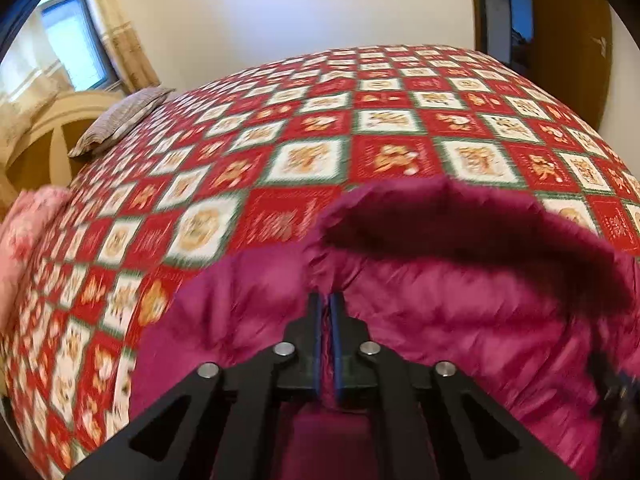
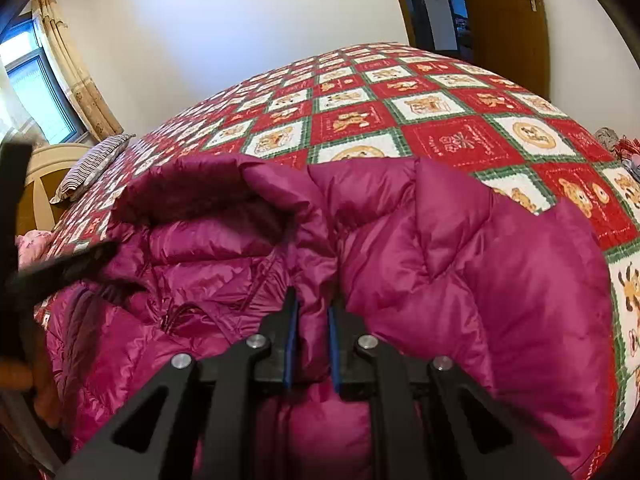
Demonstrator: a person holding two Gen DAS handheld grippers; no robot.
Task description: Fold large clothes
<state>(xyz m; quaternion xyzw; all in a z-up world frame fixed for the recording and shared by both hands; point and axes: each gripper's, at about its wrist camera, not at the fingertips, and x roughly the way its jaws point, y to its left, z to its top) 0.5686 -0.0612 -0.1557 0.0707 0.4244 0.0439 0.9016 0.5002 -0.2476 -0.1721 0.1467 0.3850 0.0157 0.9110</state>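
Observation:
A magenta puffer jacket (image 1: 460,304) lies bunched on the near part of the bed, its hood or collar opening dark and turned up towards the far side. My left gripper (image 1: 329,298) is shut on a thin fold of the jacket just below that opening; magenta fabric shows between the blue pads. In the right wrist view the jacket (image 2: 440,260) spreads wide, with a quilted sleeve or shoulder on the right. My right gripper (image 2: 314,300) is shut on a thick ridge of the jacket near the zip. The left gripper (image 2: 60,268) shows as a blurred black shape at the left edge.
A red, white and green patchwork quilt (image 1: 312,160) covers the whole bed. A striped pillow (image 1: 116,120) lies by the wooden headboard (image 1: 60,128) at the left. Pink cloth (image 1: 24,240) sits at the left edge, a window behind it. A brown door (image 2: 504,12) stands far right.

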